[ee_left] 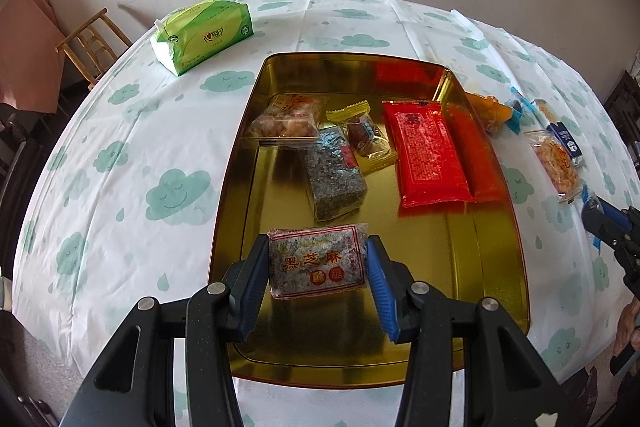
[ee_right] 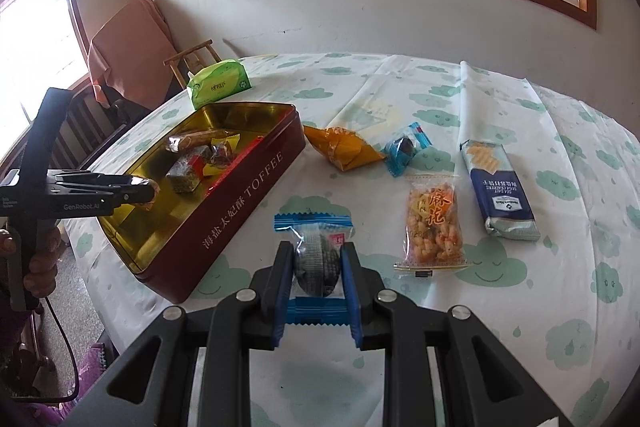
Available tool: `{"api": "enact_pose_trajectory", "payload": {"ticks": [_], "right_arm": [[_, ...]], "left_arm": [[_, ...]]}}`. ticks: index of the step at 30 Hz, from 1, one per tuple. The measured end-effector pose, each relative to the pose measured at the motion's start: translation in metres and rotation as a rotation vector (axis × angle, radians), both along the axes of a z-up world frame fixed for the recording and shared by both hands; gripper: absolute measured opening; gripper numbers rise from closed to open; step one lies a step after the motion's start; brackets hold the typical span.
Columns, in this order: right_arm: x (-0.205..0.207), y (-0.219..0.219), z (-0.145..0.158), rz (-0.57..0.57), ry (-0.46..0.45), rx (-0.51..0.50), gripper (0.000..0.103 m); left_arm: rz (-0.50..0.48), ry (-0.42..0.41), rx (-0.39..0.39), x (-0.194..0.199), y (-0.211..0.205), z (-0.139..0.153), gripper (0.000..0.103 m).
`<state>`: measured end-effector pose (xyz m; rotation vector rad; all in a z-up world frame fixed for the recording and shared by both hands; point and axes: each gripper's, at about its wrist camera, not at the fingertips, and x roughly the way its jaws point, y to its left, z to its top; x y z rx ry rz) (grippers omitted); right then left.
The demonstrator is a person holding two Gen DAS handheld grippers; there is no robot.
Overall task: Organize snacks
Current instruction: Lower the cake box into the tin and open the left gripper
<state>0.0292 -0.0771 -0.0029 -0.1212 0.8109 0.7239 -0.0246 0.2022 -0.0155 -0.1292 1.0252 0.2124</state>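
step: loading tin (ee_left: 516,227) | L claw (ee_left: 318,263) clamped on sesame pack (ee_left: 318,261), tin floor right below | R claw (ee_right: 316,259) pinching blue pack (ee_right: 316,255), tin to its left | next: L lets go in tin, R carries over wall

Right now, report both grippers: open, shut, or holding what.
Left gripper: shut on the black sesame candy pack, over the gold tin.
Right gripper: shut on the blue-wrapped snack.

- Dark red rectangular metal tin (ee_right: 224,223), outer side wall: "海盐太妃酥 TOFFEE".
- Clear packet of speckled grey sesame candy (ee_left: 318,261): "黑芝麻".
- Black handheld gripper body (ee_right: 82,205): "GenRobot.AI".
- Clear bag of orange fried twists (ee_right: 434,223): "麻花".
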Motion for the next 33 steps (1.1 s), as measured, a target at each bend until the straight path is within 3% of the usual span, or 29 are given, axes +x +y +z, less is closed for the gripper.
{"api": "enact_pose_trajectory", "payload": {"ticks": [14,22,33], "right_arm": [[-0.003,0.003,0.009,0.007,-0.007,0.005,0.024],[-0.004,0.014,0.024,0.027,-0.017,0.023,0.024],[0.007,0.072,0.04,0.119,0.034,0.093,0.024]], "left_arm": [[0.006,-0.03,0.031,-0.003,0.001,0.007,0.044],[0.034,-0.066,0.021,-0.018,0.002,0.019,0.055],[0.067,-0.123,0.026,-0.05,0.005,0.036,0.058]]}}
